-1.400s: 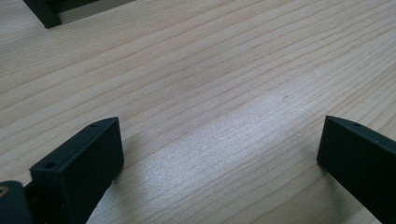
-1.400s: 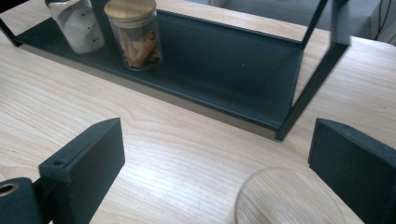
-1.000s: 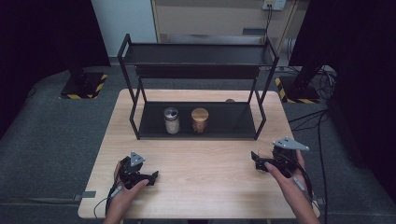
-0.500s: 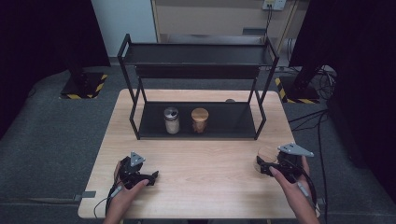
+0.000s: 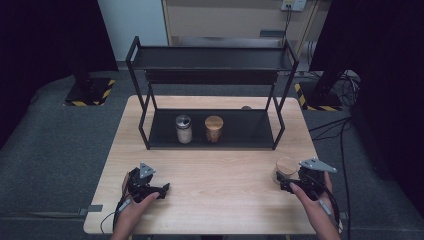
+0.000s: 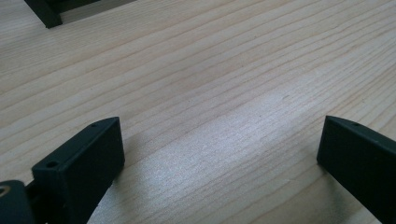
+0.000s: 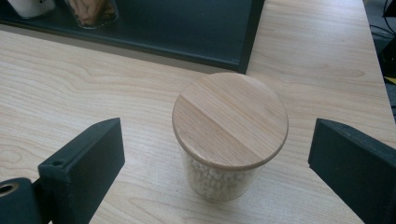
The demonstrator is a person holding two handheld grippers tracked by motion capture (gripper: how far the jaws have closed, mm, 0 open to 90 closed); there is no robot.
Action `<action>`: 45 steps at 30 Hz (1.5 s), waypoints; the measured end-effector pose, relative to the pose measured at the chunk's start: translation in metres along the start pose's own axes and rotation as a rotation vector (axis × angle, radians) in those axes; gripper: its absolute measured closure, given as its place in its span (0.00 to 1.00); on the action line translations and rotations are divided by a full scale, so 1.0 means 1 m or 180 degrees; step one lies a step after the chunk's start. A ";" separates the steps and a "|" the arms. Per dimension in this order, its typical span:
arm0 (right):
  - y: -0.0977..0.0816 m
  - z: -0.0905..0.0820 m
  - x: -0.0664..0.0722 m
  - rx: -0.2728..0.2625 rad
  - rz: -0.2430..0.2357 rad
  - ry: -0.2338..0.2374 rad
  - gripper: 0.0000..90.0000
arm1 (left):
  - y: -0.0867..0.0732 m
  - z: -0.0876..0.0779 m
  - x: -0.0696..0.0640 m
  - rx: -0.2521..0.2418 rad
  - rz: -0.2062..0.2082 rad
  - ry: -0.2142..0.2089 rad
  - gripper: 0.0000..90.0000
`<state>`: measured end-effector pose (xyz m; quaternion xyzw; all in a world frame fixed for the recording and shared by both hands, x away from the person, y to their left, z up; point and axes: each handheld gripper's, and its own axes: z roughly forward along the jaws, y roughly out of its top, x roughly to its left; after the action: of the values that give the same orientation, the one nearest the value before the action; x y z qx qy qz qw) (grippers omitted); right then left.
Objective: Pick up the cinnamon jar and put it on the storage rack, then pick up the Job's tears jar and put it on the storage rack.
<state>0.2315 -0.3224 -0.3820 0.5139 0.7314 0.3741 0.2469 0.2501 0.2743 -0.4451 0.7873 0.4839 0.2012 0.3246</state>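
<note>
A glass jar with a round wooden lid [image 7: 229,119], filled with pale grains, stands on the wooden table [image 5: 220,175] near its right front corner, and the same jar [image 5: 286,167] shows from above. My right gripper [image 5: 289,181] is open just behind it. Its jaws flank the jar without touching it, and the jar stands slightly ahead of the fingertips [image 7: 88,158]. My left gripper [image 5: 162,189] rests open at the front left. Between its jaws there is only bare wood [image 6: 219,135].
A black two-tier rack [image 5: 150,125] stands at the back of the table. On its lower tier are a metal-lidded jar [image 5: 183,128] and a wooden-lidded jar [image 5: 214,128]. A small brown thing [image 5: 246,107] lies behind the rack. Cables trail on the floor at right.
My right gripper has drawn back a little toward the near edge, uncovering the wooden-lidded jar in front of it. The left gripper has stayed put.
</note>
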 end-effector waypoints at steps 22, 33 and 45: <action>-0.015 0.005 -0.001 0.0057 0.0071 0.0000 0.04 | 0.000 0.000 0.000 0.0000 0.0000 -0.0001 0.00; -0.025 0.009 0.000 0.0060 0.0141 0.0006 0.04 | 0.000 0.000 0.000 0.0000 0.0000 -0.0002 0.00; -0.026 0.024 0.000 0.0059 0.0157 -0.0007 0.05 | 0.000 0.000 0.000 0.0000 -0.0001 -0.0002 0.00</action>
<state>0.2346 -0.3202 -0.4166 0.5345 0.7216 0.3728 0.2337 0.2501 0.2744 -0.4452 0.7874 0.4839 0.2010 0.3249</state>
